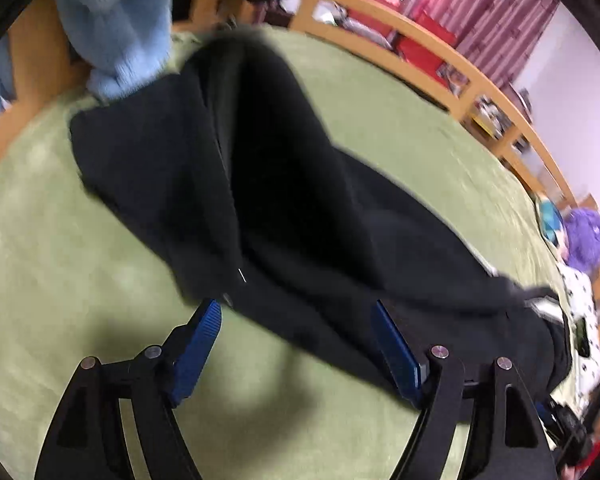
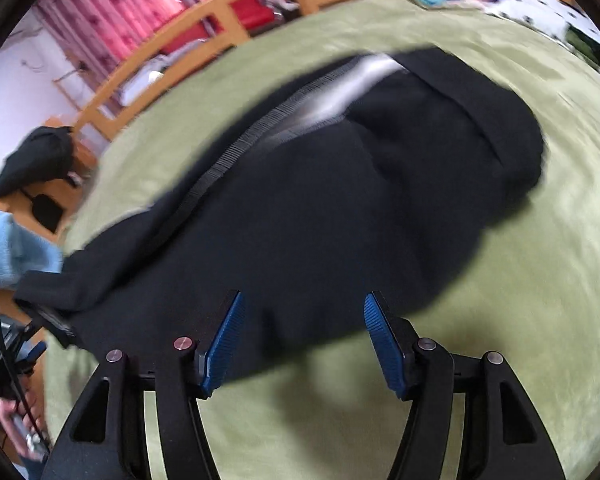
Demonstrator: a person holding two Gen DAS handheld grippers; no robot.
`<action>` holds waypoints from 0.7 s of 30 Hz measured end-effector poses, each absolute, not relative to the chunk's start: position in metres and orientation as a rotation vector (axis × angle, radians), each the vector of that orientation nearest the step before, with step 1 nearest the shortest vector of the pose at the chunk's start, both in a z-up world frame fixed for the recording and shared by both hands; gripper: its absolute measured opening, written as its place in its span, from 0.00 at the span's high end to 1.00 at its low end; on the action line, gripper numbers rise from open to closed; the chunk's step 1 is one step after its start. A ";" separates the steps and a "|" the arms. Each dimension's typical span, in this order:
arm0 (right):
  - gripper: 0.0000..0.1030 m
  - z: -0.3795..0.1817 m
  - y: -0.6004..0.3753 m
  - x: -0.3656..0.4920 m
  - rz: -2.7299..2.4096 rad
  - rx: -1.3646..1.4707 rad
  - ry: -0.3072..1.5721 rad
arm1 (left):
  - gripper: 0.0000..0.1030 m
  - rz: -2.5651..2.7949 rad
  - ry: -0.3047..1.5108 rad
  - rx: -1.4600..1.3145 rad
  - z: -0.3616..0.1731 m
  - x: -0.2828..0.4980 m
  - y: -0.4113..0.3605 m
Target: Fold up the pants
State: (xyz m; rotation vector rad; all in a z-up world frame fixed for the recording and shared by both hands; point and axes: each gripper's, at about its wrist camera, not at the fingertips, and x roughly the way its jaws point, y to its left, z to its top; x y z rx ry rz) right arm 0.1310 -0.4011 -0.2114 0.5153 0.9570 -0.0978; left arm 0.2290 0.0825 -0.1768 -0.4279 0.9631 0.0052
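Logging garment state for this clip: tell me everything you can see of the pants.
The pants are black, of soft, thick-looking cloth, and lie in a long rumpled heap on the green blanket. A ribbed waistband with a pale blurred patch shows in the right wrist view. One end meets a light blue cloth. The left gripper and right gripper are both open at the near edge; whether the fingers touch the cloth is unclear.

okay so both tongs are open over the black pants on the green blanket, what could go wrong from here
The black pants lie bunched and creased, so a fold made now would likely lock wrinkles in. The left tongs and right tongs might pinch only the top layer, or catch the green blanket beneath. Both views are motion-blurred, so grasps could miss the edge.
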 end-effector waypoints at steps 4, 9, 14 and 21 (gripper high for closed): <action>0.40 -0.230 -0.420 0.137 -0.056 0.679 0.977 | 0.26 -0.020 1.007 -0.583 -0.213 0.236 0.084; 0.37 -0.243 -0.434 0.143 -0.069 0.781 0.944 | 0.19 -0.043 0.991 -0.687 -0.236 0.254 0.081; 0.21 -0.250 -0.424 0.154 -0.080 0.777 0.916 | 0.14 -0.012 0.947 -0.704 -0.239 0.265 0.072; 0.74 -0.250 -0.397 0.164 -0.147 0.581 0.906 | 0.76 0.022 0.940 -0.682 -0.234 0.266 0.062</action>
